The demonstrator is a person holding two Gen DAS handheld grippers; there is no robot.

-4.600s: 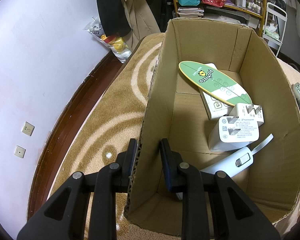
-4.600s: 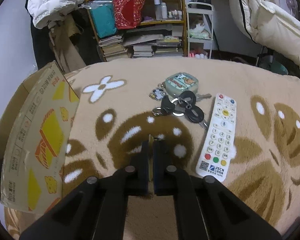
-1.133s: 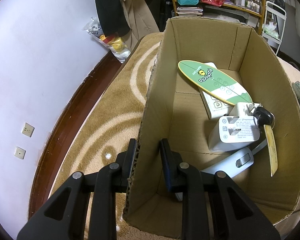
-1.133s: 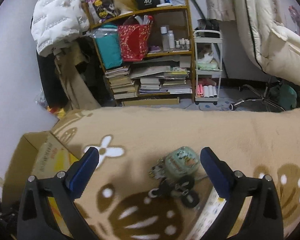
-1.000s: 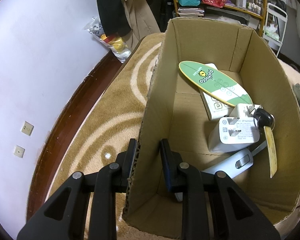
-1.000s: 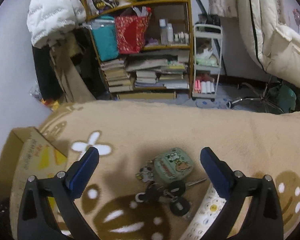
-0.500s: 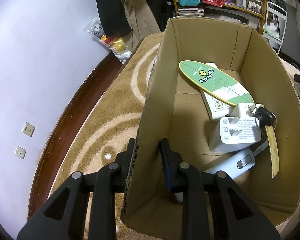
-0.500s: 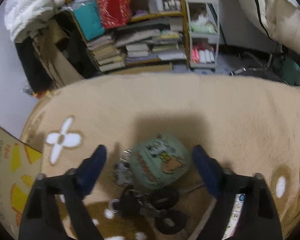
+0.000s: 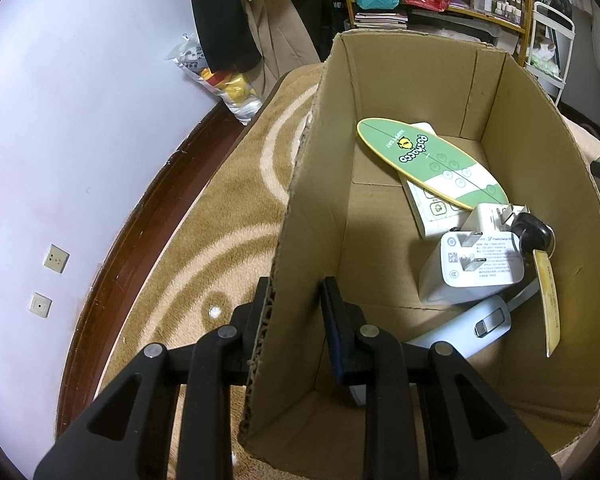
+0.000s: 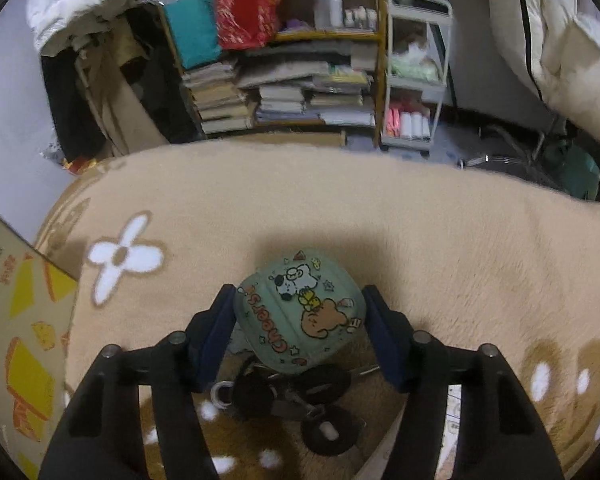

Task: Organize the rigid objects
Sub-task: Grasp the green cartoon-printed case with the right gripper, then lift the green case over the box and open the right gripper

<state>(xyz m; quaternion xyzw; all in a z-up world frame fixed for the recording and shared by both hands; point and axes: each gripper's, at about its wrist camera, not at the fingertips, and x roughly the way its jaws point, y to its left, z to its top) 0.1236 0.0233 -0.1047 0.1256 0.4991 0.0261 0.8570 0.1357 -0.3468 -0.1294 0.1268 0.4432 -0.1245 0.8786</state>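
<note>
Cardboard box (image 9: 472, 80): stood open on a patterned blanket (image 10: 420, 224), filling the centre and right of the left wrist view; its near-left wall is straddled by the left gripper (image 9: 294, 300), one jaw outside and one inside, the outer jaw against the card and the inner one standing a little off it, so whether the wall is truly clamped cannot be told; contents already stowed: a green oval board (image 9: 428, 160) laid over a white card or remote (image 9: 432, 210) at the back of the box; two white plug adapters (image 9: 472, 272) at centre right, the nearer lying in front of the farther; a black key with a yellow tag (image 9: 540, 264) resting against them; a pale blue device (image 9: 460, 330) along the near right floor. Items outstanding, in the right wrist view: a green cartoon-printed pouch (image 10: 300, 312) lying on the blanket at lower centre, with a bunch of black keys and rings (image 10: 300, 400) attached or adjoining below it; a sliver of a white remote (image 10: 452, 404) at the lower right. Right gripper (image 10: 298, 320): jaws wide apart, flanking the pouch on both sides, close beside it and not yet closed. Progress judged at roughly two-thirds; pouch with keys and remote remain to be boxed.
</note>
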